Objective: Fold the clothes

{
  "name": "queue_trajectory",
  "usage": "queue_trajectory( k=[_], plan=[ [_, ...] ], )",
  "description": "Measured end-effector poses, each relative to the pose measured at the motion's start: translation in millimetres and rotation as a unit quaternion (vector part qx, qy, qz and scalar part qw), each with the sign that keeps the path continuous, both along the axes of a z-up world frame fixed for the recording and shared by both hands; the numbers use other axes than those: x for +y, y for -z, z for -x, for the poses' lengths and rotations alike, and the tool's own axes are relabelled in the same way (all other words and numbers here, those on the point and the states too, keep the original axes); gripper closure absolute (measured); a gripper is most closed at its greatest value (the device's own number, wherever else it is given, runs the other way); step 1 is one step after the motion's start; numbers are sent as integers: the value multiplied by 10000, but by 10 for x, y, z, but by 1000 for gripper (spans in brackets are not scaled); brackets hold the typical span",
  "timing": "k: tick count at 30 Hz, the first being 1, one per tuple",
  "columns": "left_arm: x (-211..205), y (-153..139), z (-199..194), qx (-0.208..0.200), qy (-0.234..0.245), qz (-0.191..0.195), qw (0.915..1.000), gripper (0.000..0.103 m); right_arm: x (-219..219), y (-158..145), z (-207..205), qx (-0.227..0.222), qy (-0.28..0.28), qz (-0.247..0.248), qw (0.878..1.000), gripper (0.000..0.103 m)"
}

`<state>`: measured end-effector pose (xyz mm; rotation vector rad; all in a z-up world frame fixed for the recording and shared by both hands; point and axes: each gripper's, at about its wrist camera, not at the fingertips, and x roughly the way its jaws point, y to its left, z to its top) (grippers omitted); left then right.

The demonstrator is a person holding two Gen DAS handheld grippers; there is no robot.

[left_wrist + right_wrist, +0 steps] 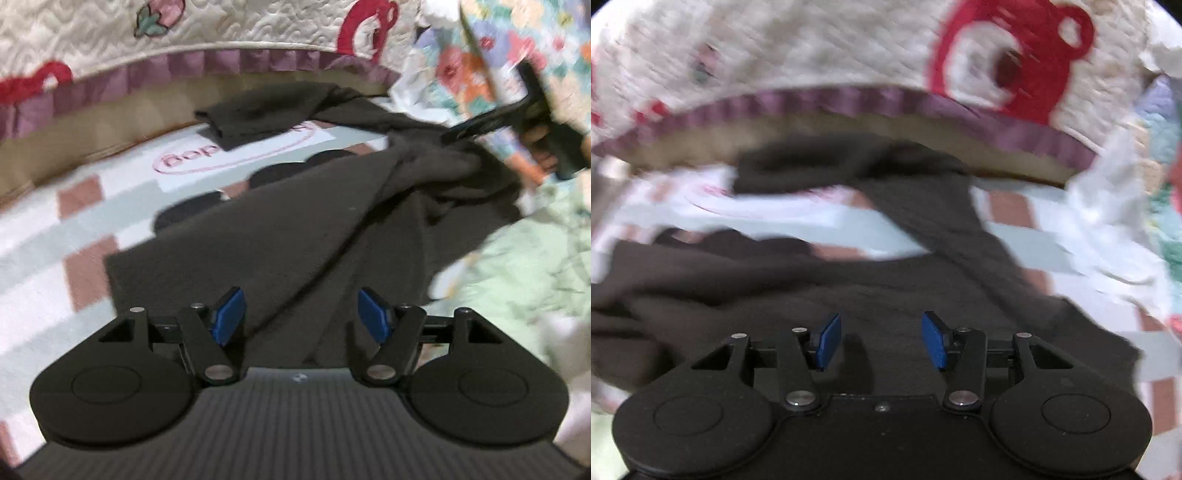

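Observation:
A dark grey-brown garment [303,229] lies spread and partly bunched on a checked mat [85,206]. One part reaches back to the far edge [258,114]. My left gripper [301,315] is open and empty, just above the garment's near part. The right gripper [532,125] shows at the upper right of the left wrist view, beside the garment's bunched right side. In the right wrist view the right gripper [881,341] is open and empty over the garment [886,295]. That view is blurred.
A quilted cream bedcover [221,29] with red bear prints and a purple frill hangs along the back. A floral quilt [498,48] and pale green cloth [535,266] lie at the right. The mat [827,221] bears a pink oval logo [221,155].

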<state>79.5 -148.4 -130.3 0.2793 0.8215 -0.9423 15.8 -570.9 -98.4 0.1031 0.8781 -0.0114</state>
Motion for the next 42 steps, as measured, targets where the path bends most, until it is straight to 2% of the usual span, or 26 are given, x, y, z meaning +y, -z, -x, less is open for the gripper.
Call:
queue_trajectory(
  k=[3,6,7,9,10,12,15,17,18,19,20,21,22,24,26,28,29,30,31,32,33,36,39,41,42],
  plan=[
    [-17,75,-77,-161,-193,-17,9997,36,208,-68,-105,177,-1,-981,9950,49],
    [-50,159,-148,-257,-263,-108,9993,41,345,19,-222,306,255,-2180,9751,47],
    [-90,197,-166,-191,-224,-171,9994,59,380,57,-246,327,364,-2417,9691,44],
    [-170,271,-202,-59,-147,-296,9994,83,437,135,-269,343,604,-2606,9629,43],
    [-164,242,-221,-89,-200,-248,9995,90,466,174,-280,350,724,-2699,9595,42],
    [-110,122,-262,-237,-394,-50,9989,96,523,252,-303,366,963,-2884,9519,43],
    [-30,-57,-322,-459,-683,248,9963,96,610,368,-337,388,1320,-3156,9389,42],
    [24,-177,-363,-607,-875,446,9933,97,591,504,-444,651,1533,-3290,9295,43],
    [25,-214,-398,-612,-897,509,9928,97,546,597,-492,821,1729,-3526,9160,46],
    [6,-217,-429,-600,-876,487,9931,97,502,690,-539,991,1922,-3758,9011,55],
    [-19,-192,-435,-617,-845,423,9936,97,457,784,-587,1158,2112,-3984,8850,68],
    [-45,-158,-431,-644,-809,353,9940,97,412,877,-635,1325,2300,-4205,8676,88],
    [-71,-124,-428,-671,-773,283,9943,97,407,872,-698,1311,2303,-4179,8690,89],
    [-103,-108,-466,-710,-842,221,9937,97,463,690,-851,967,1985,-3691,9028,90],
    [-147,-251,-645,-929,-1103,411,9887,97,496,412,-983,261,1589,-3220,9329,90],
    [-198,-394,-868,-1155,-1459,609,9806,96,540,150,-1076,-481,1094,-2753,9539,89],
    [-221,-443,-994,-1253,-1704,689,9749,94,587,64,-1117,-615,825,-2353,9664,88],
    [-243,-461,-1105,-1275,-1954,681,9700,85,635,-23,-1157,-748,554,-1947,9764,84],
    [-264,-465,-1207,-1261,-2206,632,9651,70,683,-110,-1197,-879,282,-1536,9838,77],
    [-261,-460,-1243,-1216,-2370,541,9623,68,735,-153,-1201,-895,206,-1176,9888,74],
    [-223,-452,-1205,-1181,-2448,491,9611,66,793,-153,-1129,-837,286,-887,9921,66],
    [128,-314,-843,-891,-2639,812,9570,44,810,-64,-667,-841,363,-470,9947,47],
    [484,-58,-641,28,-2988,798,9510,44,797,38,-180,-864,417,-125,9953,47],
    [657,46,-531,539,-3097,722,9466,45,822,117,60,-662,372,-45,9971,47],
    [722,66,-451,658,-3086,779,9457,45,840,158,168,-527,337,-28,9980,47]
  ],
)
